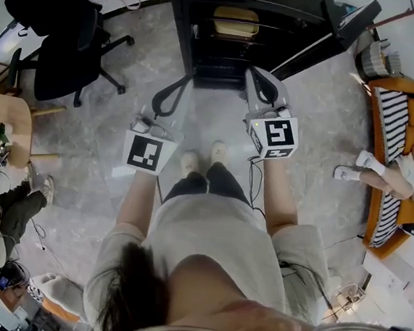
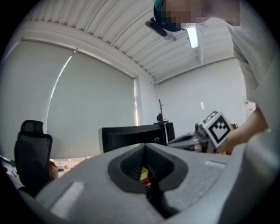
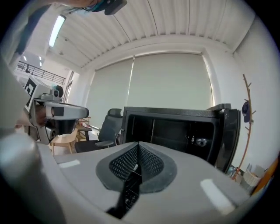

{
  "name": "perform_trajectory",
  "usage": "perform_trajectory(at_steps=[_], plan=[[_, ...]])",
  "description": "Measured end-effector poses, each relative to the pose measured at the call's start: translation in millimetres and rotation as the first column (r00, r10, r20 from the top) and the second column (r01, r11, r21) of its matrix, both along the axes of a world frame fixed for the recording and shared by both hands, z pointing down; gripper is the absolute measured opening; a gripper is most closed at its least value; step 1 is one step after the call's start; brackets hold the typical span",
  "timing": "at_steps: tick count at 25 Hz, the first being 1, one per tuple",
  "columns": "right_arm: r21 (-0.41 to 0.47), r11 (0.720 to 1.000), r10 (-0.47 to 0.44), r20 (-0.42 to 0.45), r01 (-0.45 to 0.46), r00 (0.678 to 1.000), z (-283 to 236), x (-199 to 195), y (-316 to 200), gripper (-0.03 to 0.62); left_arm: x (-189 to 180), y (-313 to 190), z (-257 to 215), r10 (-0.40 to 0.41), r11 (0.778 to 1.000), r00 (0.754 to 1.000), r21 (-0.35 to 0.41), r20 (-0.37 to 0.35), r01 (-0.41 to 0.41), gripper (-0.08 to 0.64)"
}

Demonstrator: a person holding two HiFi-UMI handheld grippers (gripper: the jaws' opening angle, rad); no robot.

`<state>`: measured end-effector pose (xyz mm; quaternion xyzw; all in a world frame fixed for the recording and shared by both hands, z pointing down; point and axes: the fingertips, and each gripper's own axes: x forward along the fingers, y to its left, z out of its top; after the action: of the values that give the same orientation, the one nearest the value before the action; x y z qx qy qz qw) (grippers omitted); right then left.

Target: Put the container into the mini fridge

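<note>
The container (image 1: 235, 22) sits on a wire shelf inside the black mini fridge (image 1: 185, 28), whose door (image 1: 329, 36) stands open at the right. The left gripper (image 1: 175, 91) and right gripper (image 1: 258, 77) hover in front, jaws pressed together, holding nothing.

Wire shelf (image 1: 204, 32) w/ container (image 1: 235, 22); mini fridge (image 1: 183, 20) on floor (image 1: 219, 119).

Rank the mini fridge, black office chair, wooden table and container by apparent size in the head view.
Largest: the mini fridge and the office chair look about alike. Both are cut off by the top edge, so they are not ranked.
Next: the wooden table.
Smallest: the container, inside the fridge.
</note>
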<state>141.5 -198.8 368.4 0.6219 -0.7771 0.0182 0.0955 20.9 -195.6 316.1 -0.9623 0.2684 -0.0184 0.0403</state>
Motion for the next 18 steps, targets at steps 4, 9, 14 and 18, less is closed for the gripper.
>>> perform_trajectory(at_steps=[4, 9, 14, 18], plan=[[0.017, 1.0, 0.019, 0.0, -0.019, 1.0, -17, 2, 18, -0.003, 5, 9, -10, 0.028, 0.999, 1.0, 0.017, -0.001, -0.028, 0.0], [0.053, 0.998, 0.044, 0.012, -0.045, 0.999, -41, 4, 39, -0.003, 9, 17, -25, 0.054, 0.998, 0.998, 0.035, -0.02, -0.053, 0.0], [0.096, 0.994, 0.058, 0.035, -0.061, 0.998, -67, 4, 61, -0.003, 12, 27, -38, 0.077, 0.996, 0.997, 0.05, -0.031, -0.075, 0.0], [0.131, 0.989, 0.064, 0.049, -0.07, 0.997, -79, 0, 74, -0.003, 12, 35, -45, 0.093, 0.994, 0.995, 0.063, -0.043, -0.091, 0.0]])
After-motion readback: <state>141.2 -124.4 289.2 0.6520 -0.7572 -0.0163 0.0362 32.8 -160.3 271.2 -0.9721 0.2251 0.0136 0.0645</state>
